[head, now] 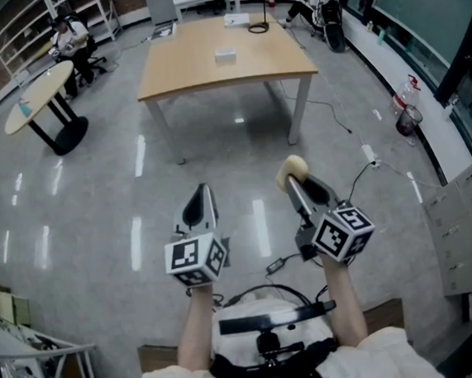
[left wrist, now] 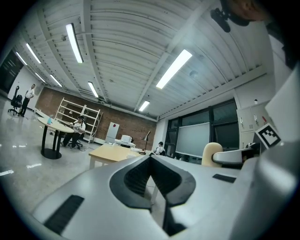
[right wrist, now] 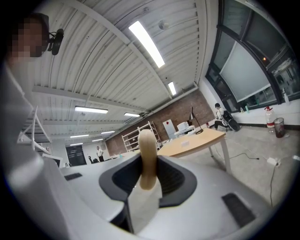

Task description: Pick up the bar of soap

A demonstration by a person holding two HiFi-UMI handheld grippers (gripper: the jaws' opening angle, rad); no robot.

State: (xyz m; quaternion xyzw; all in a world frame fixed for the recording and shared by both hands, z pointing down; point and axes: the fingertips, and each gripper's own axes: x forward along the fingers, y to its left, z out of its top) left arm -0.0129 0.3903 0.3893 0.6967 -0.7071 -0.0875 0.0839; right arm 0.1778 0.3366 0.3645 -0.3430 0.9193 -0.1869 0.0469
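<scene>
A cream bar of soap (head: 291, 170) stands on edge between the jaws of my right gripper (head: 297, 183), which is shut on it and held level above the floor. In the right gripper view the soap (right wrist: 146, 157) rises upright between the dark pads (right wrist: 173, 180). My left gripper (head: 200, 201) is beside it on the left, level, its jaws closed together with nothing in them. In the left gripper view the left gripper (left wrist: 151, 176) shows its pads meeting in a line, and the soap (left wrist: 212, 153) shows at the right.
A wooden table (head: 184, 81) stands ahead with a small white box (head: 225, 55) on it. A round table (head: 40, 95) is at the far left, with people seated beyond. Cables (head: 366, 156) and a bin (head: 409, 119) lie at the right, near grey cabinets (head: 471, 219).
</scene>
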